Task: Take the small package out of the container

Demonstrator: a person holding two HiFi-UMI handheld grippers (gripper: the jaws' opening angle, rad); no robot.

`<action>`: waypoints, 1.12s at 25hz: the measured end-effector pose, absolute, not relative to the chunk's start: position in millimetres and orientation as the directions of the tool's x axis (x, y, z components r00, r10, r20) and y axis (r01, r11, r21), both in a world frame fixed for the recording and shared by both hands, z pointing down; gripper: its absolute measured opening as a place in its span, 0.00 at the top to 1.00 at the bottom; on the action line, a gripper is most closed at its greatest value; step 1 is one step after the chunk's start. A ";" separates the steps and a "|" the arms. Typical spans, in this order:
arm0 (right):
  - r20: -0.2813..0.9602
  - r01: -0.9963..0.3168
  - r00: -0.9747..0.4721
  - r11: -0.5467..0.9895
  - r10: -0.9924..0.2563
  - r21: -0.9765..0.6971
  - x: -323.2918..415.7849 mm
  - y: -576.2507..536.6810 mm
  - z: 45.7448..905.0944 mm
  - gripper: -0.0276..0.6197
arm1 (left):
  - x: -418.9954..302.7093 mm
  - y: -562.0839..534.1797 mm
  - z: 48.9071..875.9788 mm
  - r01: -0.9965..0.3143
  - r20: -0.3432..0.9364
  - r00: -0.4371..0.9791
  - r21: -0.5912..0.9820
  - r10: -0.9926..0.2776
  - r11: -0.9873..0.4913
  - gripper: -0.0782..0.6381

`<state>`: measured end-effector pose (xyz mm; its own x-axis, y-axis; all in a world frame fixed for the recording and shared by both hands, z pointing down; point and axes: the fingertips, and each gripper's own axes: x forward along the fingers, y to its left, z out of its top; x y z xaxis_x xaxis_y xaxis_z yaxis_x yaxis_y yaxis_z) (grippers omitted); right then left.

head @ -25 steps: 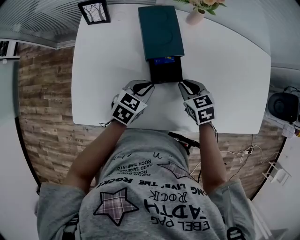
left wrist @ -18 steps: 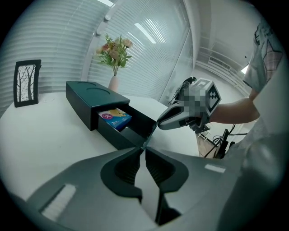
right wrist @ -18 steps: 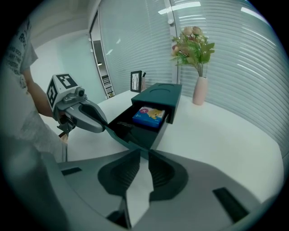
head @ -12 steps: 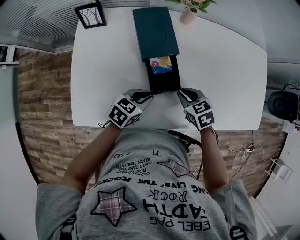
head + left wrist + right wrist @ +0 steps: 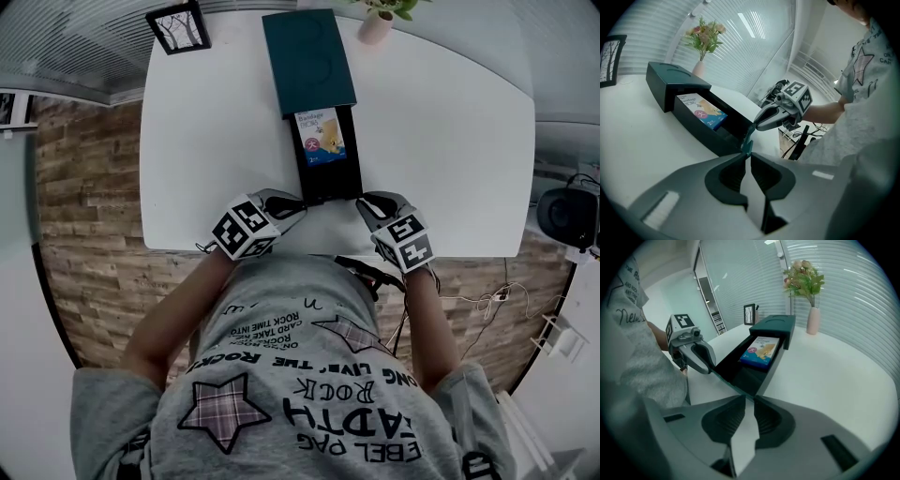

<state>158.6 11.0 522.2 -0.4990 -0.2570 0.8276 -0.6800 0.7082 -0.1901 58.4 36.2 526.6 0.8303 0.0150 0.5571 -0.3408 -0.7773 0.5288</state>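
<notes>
left gripper (image 5: 296, 202) and right gripper (image 5: 366, 200) each have jaws clamped on the near edge of the tray (image 5: 330, 178); package (image 5: 320, 134) lies just beyond them

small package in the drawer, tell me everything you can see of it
The small package is a flat rectangular pack, seemingly glossy card, with a pale printed band at its far end, a yellowish cartoon figure on blue, and a pink round mark. It lies flat, face up, in the far part of the dark drawer, its far edge at the mouth of the teal sleeve. Only the drawer touches it; the left gripper and right gripper clamp the drawer's near end, clear of it.
</notes>
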 end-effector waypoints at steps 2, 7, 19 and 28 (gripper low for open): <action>0.832 -0.673 -0.500 0.712 -0.241 -0.198 159.8 16.6 523.0 0.86 | 59.5 42.1 527.3 -0.317 0.553 0.832 0.539 0.044 -0.780 0.83; 0.842 -0.668 -0.496 0.712 -0.212 -0.215 163.6 29.5 524.8 0.86 | 62.9 56.2 528.6 -0.263 0.542 0.833 0.567 0.112 -0.781 0.83; 0.851 -0.669 -0.489 0.709 -0.191 -0.225 166.4 38.2 525.1 0.86 | 65.7 66.9 528.8 -0.216 0.525 0.834 0.594 0.170 -0.775 0.84; 0.824 -0.687 -0.518 0.687 -0.231 -0.239 168.2 21.0 502.0 0.85 | 59.3 51.0 513.9 -0.255 0.498 0.862 0.591 0.097 -0.765 0.83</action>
<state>168.2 21.0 502.0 -0.5177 -0.2314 0.8237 -0.6866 0.6868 -0.2386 59.3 51.0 513.9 0.8620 0.0967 0.4976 -0.2555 -0.7650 0.5912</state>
